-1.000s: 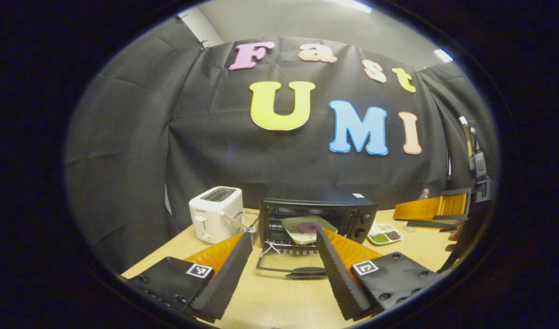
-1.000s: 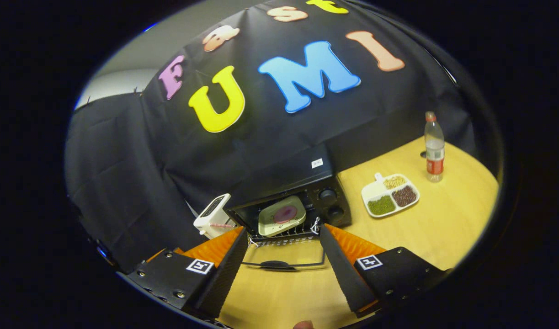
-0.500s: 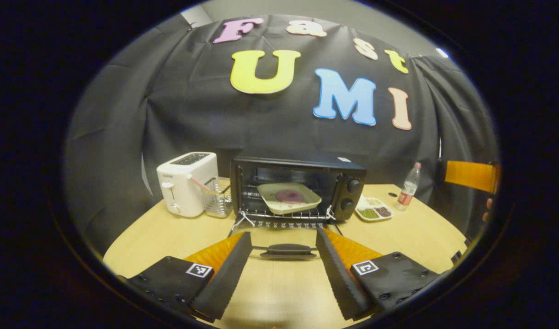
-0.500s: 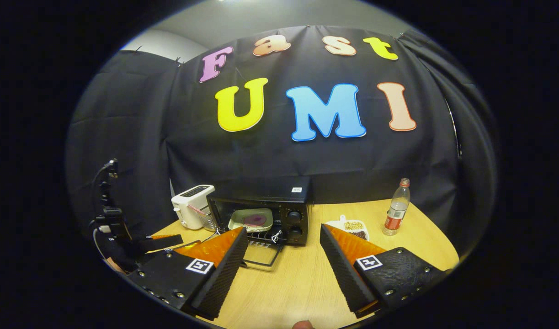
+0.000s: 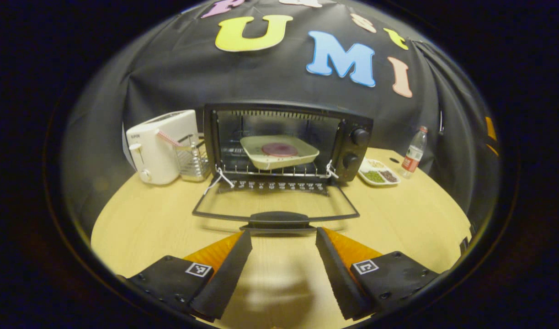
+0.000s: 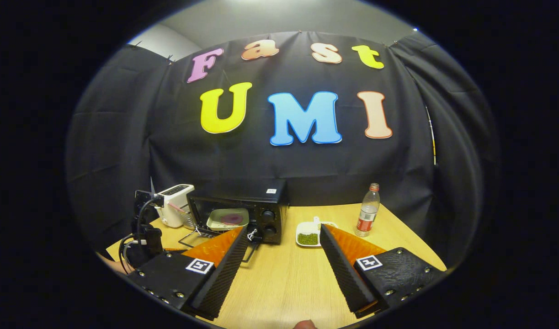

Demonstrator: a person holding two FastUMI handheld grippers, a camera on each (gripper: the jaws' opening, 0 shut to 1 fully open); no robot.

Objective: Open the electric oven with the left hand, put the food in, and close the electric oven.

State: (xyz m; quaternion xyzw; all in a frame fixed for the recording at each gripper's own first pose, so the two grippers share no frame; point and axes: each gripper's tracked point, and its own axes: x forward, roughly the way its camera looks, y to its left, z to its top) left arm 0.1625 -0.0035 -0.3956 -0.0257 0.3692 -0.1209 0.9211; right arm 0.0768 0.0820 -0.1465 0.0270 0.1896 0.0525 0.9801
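The black electric oven (image 5: pixel 352 137) stands at the back of the wooden table with its glass door (image 5: pixel 275 205) folded flat down. Inside, on the wire rack, rests a pale square plate (image 5: pixel 279 153) with a round purple food piece (image 5: pixel 279 149). My left gripper (image 5: pixel 283 234) is open and empty, its fingertips just short of the door's dark handle (image 5: pixel 277 220). In the right gripper view the oven (image 6: pixel 261 205) sits far off to the left with the plate (image 6: pixel 226 219) in it. My right gripper (image 6: pixel 284 230) is open and empty, well back from the oven.
A white toaster (image 5: pixel 158 146) and a small wire basket (image 5: pixel 192 160) stand left of the oven. Right of it lie a divided dish of beans (image 5: pixel 379 171) and a plastic bottle (image 5: pixel 412 153). The other gripper's body with cables (image 6: pixel 144 230) shows left in the right gripper view.
My left gripper has dropped and moved in toward the oven door's handle. My right gripper has drawn back and levelled out, away from the oven. The plate stays inside.
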